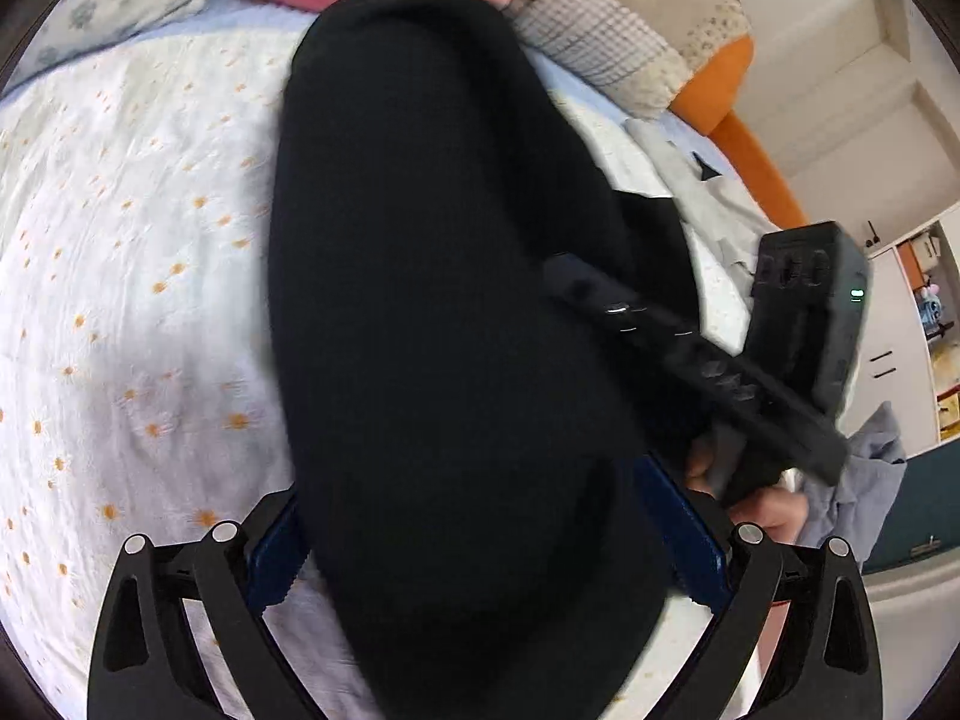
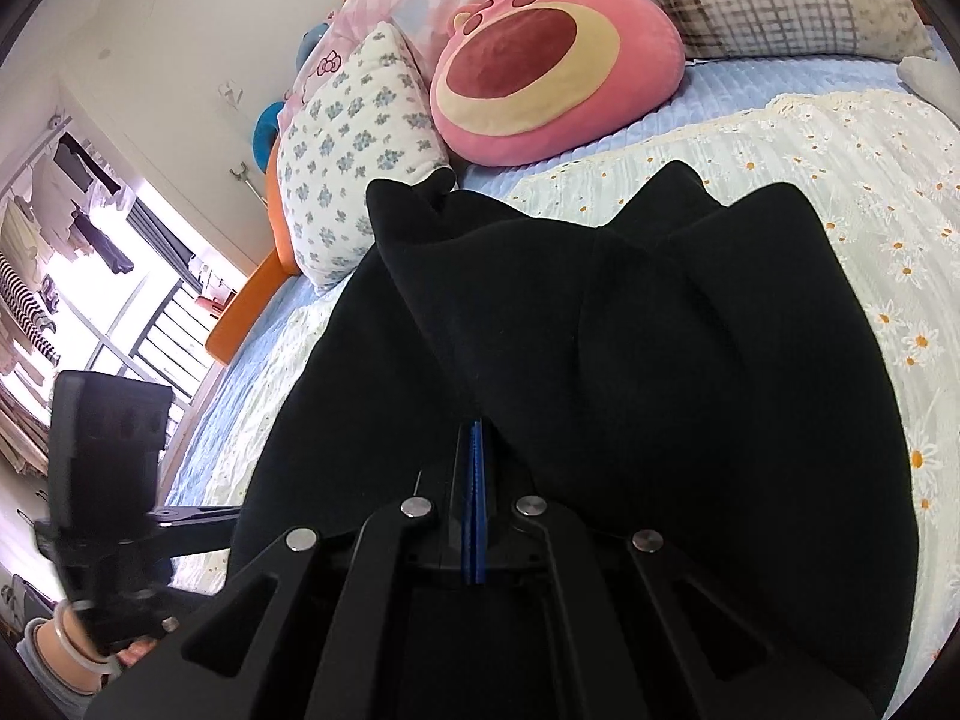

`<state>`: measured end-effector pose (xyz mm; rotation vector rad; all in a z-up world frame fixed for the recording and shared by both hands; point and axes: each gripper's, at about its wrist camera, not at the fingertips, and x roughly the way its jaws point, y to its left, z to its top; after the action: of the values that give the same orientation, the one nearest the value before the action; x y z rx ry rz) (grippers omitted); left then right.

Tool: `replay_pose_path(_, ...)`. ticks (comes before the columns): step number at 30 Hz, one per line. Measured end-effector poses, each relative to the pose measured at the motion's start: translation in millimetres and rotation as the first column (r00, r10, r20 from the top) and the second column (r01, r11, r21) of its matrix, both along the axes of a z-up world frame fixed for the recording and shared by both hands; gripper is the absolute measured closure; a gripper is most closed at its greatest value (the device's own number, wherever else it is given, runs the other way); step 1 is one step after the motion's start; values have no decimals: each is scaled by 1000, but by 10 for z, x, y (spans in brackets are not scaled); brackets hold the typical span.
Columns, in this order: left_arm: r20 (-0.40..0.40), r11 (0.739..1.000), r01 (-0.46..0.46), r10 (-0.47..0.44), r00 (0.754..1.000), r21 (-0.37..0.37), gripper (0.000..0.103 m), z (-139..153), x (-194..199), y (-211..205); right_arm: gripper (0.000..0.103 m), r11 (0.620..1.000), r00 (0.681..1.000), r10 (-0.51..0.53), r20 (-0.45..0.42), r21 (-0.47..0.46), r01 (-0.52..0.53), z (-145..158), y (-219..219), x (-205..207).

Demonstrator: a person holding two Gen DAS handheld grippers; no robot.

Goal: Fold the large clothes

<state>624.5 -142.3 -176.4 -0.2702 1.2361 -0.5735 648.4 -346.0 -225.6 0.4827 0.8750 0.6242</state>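
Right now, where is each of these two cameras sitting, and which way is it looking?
Left wrist: rides the left gripper, looking down its open fingers at the black garment on the daisy bedspread; the right gripper and a hand show.
Right wrist: rides the right gripper, shut on the garment, facing the pink bear pillow.
Shared: garment, bedspread, pillow.

Left wrist view close over the black garment (image 1: pixel 432 300), angled steeply down, right wrist view shallower, both sharing the bed (image 2: pixel 840 138).
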Motion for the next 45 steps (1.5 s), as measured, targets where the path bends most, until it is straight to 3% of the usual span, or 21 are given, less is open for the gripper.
replay_pose_path(3, 32, 999, 25, -24, 999, -20, 4, 118, -57, -163, 103, 1000, 1000, -4, 1, -7, 4, -6, 18, -5)
replay_pose_path(5, 46, 997, 20, -24, 999, 71, 4, 49, -56, -249, 103, 999, 1000, -12, 3, -31, 12, 7, 41, -13)
replay_pose_path(7, 7, 987, -7, 6, 1000, 163, 2, -191, -15, -268, 103, 991, 1000, -21, 22, -134, 23, 72, 168, -51)
replay_pose_path(9, 46, 988, -29, 22, 999, 152, 2, -211, -44, -277, 100, 973, 1000, -16, 22, -230, 21, 149, 299, -73)
replay_pose_path(11, 37, 991, -29, 24, 999, 134, 2, -208, -35, -238, 98, 960, 999, -11, -50, -280, -3, 261, 329, -101)
replay_pose_path(12, 36, 992, -29, 25, 999, 126, 2, -209, -28, -226, 88, 969, 994, -17, -105, -246, -9, 388, 249, -183)
replay_pose_path(13, 46, 992, -28, 23, 999, 120, 2, -212, -31, -221, 71, 978, 992, -12, -124, -206, -14, 468, 176, -259)
replay_pose_path(14, 59, 993, -25, 18, 998, 118, 2, -223, -40, -224, 24, 989, 989, -4, -147, -146, -18, 611, 42, -416)
replay_pose_path(15, 72, 993, -23, 15, 997, 114, 2, -233, -47, -218, 4, 992, 989, -13, -150, -125, -6, 699, -57, -535)
replay_pose_path(17, 105, 996, -12, 3, 995, 89, 2, -251, -89, -168, 5, 996, 980, -30, -196, -85, 13, 846, -346, -847)
replay_pose_path(21, 155, 1000, 23, -22, 988, -4, 2, -290, -158, 3, 5, 997, 935, -78, -345, -22, 75, 761, -821, -1215)
replay_pose_path(24, 166, 1000, 22, -22, 986, 5, 2, -276, -159, 10, 4, 990, 914, -136, -383, -78, 114, 639, -1040, -1304)
replay_pose_path(26, 168, 999, 19, -24, 986, 34, 2, -267, -146, -24, 4, 991, 893, -104, -438, 33, 131, 469, -1136, -1285)
replay_pose_path(29, 169, 999, 16, -21, 985, 31, 2, -277, -140, -38, 4, 987, 869, -79, -488, 85, 137, 318, -1109, -1192)
replay_pose_path(35, 186, 1000, 21, -24, 982, 21, 2, -288, -166, -1, 4, 995, 804, -37, -593, 53, 85, 5, -785, -968)
replay_pose_path(39, 196, 1000, 24, -25, 980, 8, 2, -304, -257, -12, 4, 1000, 822, -9, -569, -8, 5, 207, -485, -868)
replay_pose_path(43, 193, 1000, 25, -24, 981, -5, 2, -304, -287, 55, 4, 998, 844, 20, -536, 60, 15, 319, -444, -777)
replay_pose_path(45, 195, 1000, 27, -25, 980, -3, 2, -309, -305, 75, 4, 998, 822, -60, -567, -53, 36, 171, -475, -762)
